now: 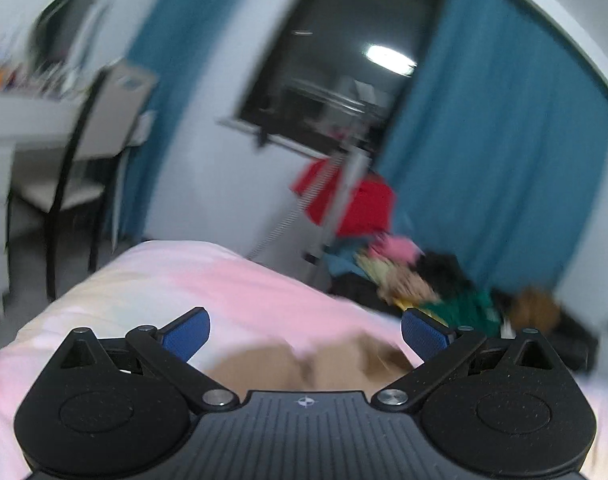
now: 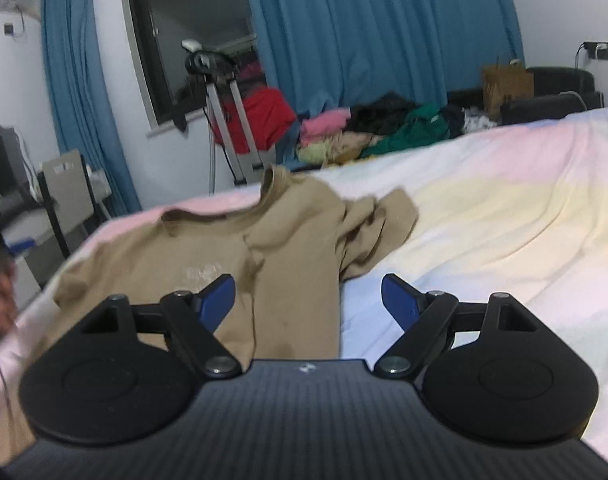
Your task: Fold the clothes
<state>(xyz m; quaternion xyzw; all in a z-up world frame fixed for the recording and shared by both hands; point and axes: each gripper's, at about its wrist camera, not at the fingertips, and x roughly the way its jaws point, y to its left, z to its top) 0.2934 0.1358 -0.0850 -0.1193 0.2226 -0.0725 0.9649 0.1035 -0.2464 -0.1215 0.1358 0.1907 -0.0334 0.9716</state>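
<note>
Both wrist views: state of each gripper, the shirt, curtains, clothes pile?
Left gripper: open, empty, over the shirt.
Right gripper: open, empty, over the shirt's edge.
Tan shirt: on the bed, partly folded, one sleeve rumpled.
Curtains: drawn apart, window uncovered.
Clothes pile: heaped, unfolded.

The tan T-shirt lies on a bedsheet banded in pastel pink, yellow and white — teal-blue curtains hang at twelve o'clock, and both grippers are black with blue pads.
</note>
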